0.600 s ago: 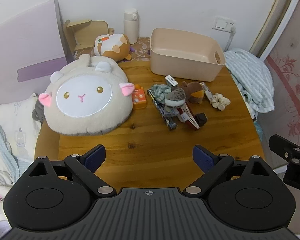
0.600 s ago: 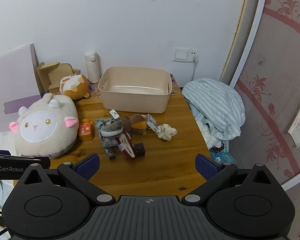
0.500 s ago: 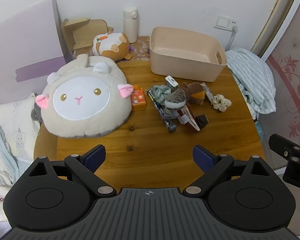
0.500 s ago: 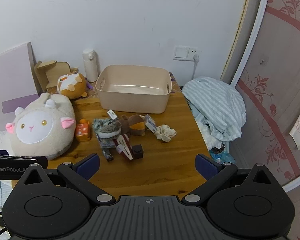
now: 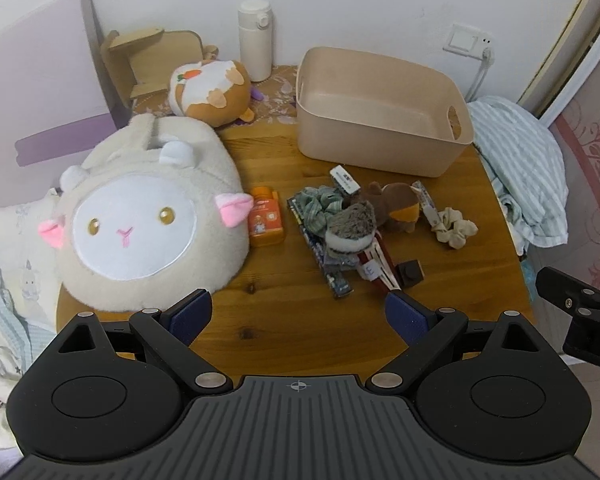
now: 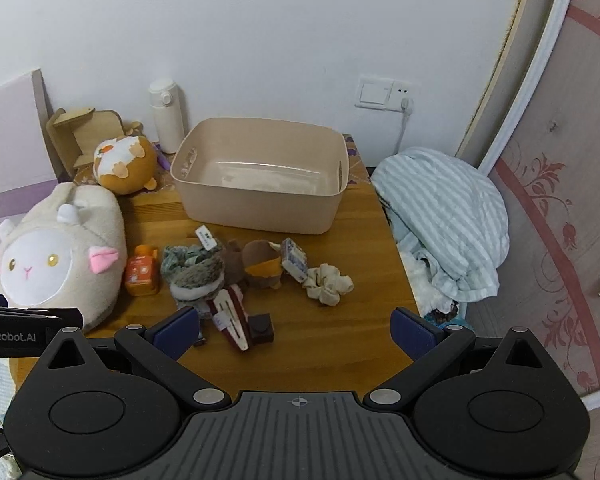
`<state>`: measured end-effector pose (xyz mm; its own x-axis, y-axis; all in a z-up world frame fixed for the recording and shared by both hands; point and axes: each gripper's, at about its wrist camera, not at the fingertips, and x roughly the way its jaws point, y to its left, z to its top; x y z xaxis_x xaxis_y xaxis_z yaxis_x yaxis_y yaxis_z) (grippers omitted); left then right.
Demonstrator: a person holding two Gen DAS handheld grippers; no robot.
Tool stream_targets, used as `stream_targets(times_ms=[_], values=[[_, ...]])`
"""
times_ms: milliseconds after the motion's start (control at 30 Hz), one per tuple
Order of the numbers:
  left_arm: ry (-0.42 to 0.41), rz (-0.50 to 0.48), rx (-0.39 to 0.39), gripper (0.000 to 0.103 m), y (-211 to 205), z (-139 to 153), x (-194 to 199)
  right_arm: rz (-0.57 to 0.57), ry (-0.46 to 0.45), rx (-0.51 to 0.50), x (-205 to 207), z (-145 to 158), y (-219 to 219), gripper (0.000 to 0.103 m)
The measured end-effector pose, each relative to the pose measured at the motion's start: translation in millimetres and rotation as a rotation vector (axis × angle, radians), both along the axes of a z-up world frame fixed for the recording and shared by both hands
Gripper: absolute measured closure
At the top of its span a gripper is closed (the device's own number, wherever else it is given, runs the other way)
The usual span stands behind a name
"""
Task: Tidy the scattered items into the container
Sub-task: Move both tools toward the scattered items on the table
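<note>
A beige plastic bin (image 5: 384,136) (image 6: 260,196) stands empty at the back of the wooden table (image 5: 284,320). In front of it lies a heap of small items: a grey furry scrunchie (image 5: 350,228) (image 6: 198,278), a brown plush toy (image 5: 396,204) (image 6: 260,264), a cream scrunchie (image 5: 454,228) (image 6: 328,282), an orange box (image 5: 265,216) (image 6: 141,276), a dark red hair clip (image 6: 232,316) and a small dark block (image 5: 410,272) (image 6: 261,326). My left gripper (image 5: 298,314) and right gripper (image 6: 294,326) are both open and empty, held above the table's near edge.
A large sheep plush (image 5: 148,216) (image 6: 56,256) lies at the left. An orange-white plush (image 5: 210,92), a wooden stand (image 5: 148,60) and a white bottle (image 5: 255,40) are at the back. Striped bedding (image 6: 444,220) is heaped at the table's right edge.
Both grippers have moved forward and slightly lower toward the table; the heap of items appears closer. Nothing has been taken hold of.
</note>
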<state>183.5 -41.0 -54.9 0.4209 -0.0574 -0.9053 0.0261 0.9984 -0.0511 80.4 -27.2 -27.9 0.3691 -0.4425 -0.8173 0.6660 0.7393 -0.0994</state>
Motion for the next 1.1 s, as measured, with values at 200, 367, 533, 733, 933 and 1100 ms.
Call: stream_targets(times_ms=[200, 367, 533, 733, 933, 1100], values=[[0.033, -0.031, -0.014, 0.008, -8.8, -19.7, 30.4, -0.001, 0.006, 0.050, 12.7, -18.7, -36.6, 0.000], [0.045, -0.017, -0.025, 0.008, -8.7, -35.5, 53.4, 0.006, 0.024, 0.049, 23.0, -35.0, -62.0, 0.000], [0.044, 0.005, -0.033, 0.008, -8.4, -51.7, 76.2, 0.014, 0.040, 0.060, 31.1, -50.8, -87.3, 0.000], [0.002, 0.049, -0.017, 0.008, -12.6, -69.7, 97.9, 0.018, 0.064, 0.072, 37.5, -72.5, -117.7, 0.000], [-0.064, 0.083, 0.011, 0.008, -21.6, -90.0, 111.2, 0.055, 0.094, 0.073, 45.1, -99.3, -143.1, 0.006], [-0.094, 0.082, 0.043, 0.008, -28.2, -109.1, 116.8, 0.070, 0.117, 0.093, 54.2, -121.2, -158.2, 0.006]])
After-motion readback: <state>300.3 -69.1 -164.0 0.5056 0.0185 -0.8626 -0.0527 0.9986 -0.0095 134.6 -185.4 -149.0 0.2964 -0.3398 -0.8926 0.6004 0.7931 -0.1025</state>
